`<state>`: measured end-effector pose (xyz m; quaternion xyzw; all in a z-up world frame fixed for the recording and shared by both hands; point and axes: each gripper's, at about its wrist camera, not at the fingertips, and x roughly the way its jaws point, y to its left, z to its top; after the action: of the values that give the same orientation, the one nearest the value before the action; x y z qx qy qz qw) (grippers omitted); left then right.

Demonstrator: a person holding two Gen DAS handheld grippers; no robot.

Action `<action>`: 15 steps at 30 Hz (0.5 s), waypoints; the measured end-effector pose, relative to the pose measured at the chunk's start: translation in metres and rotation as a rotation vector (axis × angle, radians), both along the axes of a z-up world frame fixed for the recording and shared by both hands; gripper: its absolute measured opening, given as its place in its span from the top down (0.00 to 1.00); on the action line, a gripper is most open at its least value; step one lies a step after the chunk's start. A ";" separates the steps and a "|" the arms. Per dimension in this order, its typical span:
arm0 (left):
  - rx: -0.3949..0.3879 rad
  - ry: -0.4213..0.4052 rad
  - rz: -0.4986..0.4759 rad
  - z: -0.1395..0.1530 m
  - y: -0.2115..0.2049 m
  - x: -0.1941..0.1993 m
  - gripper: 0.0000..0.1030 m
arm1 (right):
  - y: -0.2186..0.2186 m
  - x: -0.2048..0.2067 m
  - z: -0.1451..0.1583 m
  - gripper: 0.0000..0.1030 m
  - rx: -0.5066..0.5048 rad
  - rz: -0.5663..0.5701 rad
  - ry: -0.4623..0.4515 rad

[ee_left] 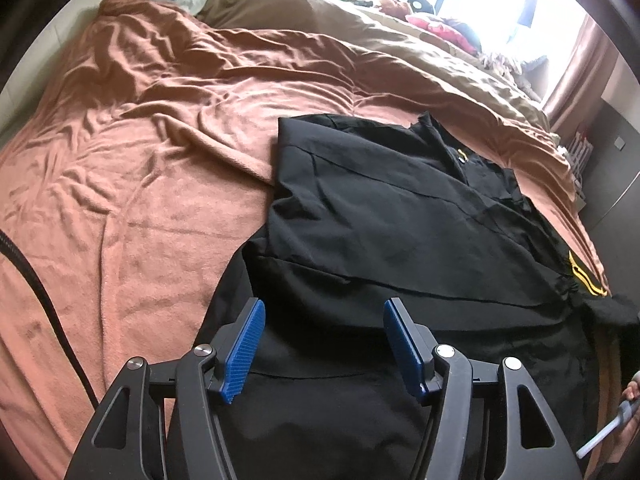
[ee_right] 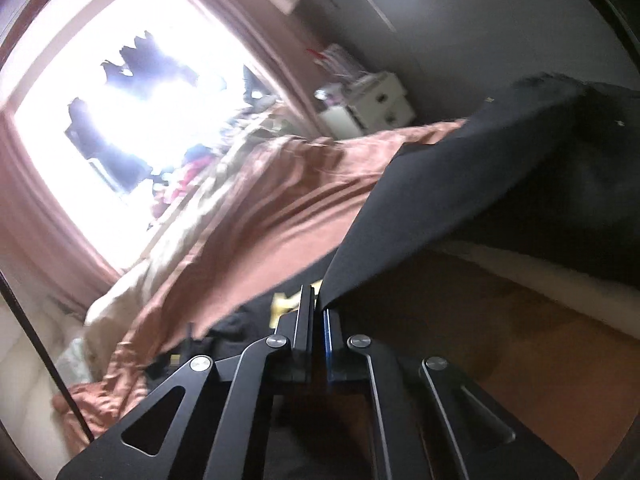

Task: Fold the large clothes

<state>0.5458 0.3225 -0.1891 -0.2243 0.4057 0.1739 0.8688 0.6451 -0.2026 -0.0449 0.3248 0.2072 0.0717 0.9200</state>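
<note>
Bed (ee_left: 132, 184) covered by a rumpled salmon-coloured blanket (ee_left: 168, 92) fills the left wrist view, with a tan duvet (ee_left: 400, 52) heaped along its far side toward the bright window (ee_left: 488, 4). On the near right part of the blanket lies the task's thing, a large black garment (ee_left: 380, 216), partly folded so that several straight edges cross its top; a bit of yellow trim (ee_left: 586, 276) shows at its right edge, where the cloth runs over the side of the bed. The left gripper (ee_left: 324, 344) hangs above the garment's near portion with its blue-padded fingers (ee_left: 245, 346) spread apart — released, with nothing pinched between them. A black cable (ee_left: 44, 304) trails over the blanket at the left.

The right wrist view is tilted and blurred. There the right gripper (ee_right: 318, 300) has its fingers (ee_right: 304, 320) clenched together on an edge of the black garment (ee_right: 460, 184), and the cloth rises from that pinch as a taut dark sheet toward the upper right, lifted off the bed. Beneath the lifted cloth the wooden floor (ee_right: 532, 344) shows. Beyond the blanket (ee_right: 280, 208) stand a small white cabinet (ee_right: 372, 108) and pink curtains (ee_right: 48, 216) framing the window.
</note>
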 end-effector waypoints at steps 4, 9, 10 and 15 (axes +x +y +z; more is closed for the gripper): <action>-0.007 -0.016 0.000 0.004 0.002 -0.002 0.38 | 0.034 -0.020 0.022 0.99 -0.019 0.069 -0.065; -0.031 -0.032 0.003 0.007 0.006 -0.004 0.38 | 0.087 -0.041 0.040 1.00 -0.049 0.191 -0.116; -0.038 -0.039 0.005 0.009 0.008 -0.005 0.38 | 0.096 -0.042 0.042 1.00 -0.057 0.208 -0.116; -0.063 -0.060 0.017 0.012 0.015 -0.009 0.38 | 0.147 -0.047 0.039 0.99 -0.082 0.340 -0.084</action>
<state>0.5369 0.3372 -0.1767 -0.2599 0.3831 0.1616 0.8715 0.5976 -0.0551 -0.0056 0.2441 0.2232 0.2315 0.9149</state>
